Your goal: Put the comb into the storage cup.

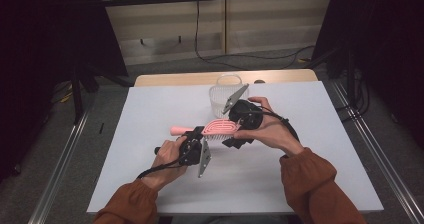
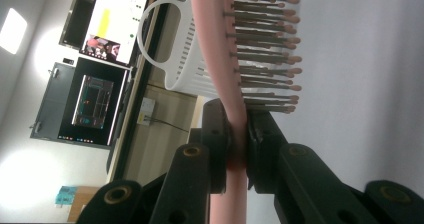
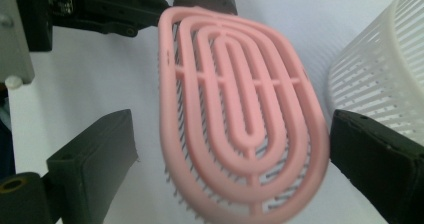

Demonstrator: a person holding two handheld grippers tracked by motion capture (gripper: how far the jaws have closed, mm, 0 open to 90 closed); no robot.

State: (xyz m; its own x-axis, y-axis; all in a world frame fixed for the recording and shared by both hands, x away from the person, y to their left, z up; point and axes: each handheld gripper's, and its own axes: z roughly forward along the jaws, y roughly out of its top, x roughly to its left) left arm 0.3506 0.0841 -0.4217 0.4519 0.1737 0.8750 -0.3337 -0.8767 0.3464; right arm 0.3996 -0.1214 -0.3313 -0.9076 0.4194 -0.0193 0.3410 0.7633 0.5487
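Observation:
A pink vented hairbrush (image 1: 220,126) hangs just above the white table, bristles down, with its handle pointing left. My left gripper (image 1: 200,133) is shut on its neck; in the left gripper view the two pads (image 2: 220,139) press the pink neck (image 2: 238,134) from both sides. My right gripper (image 1: 231,131) stands open around the oval brush head (image 3: 235,124). Its left pad (image 3: 105,149) is well clear of the head, and its right pad (image 3: 370,154) sits close beside the rim. The left gripper's jaws (image 3: 170,6) appear beyond the head.
A white slatted basket (image 1: 225,96) with a loop handle stands upright just behind the brush, close to my right gripper; it also appears as the basket (image 3: 385,79) and the basket (image 2: 175,59). The white tabletop (image 1: 300,174) has room at front and at both sides.

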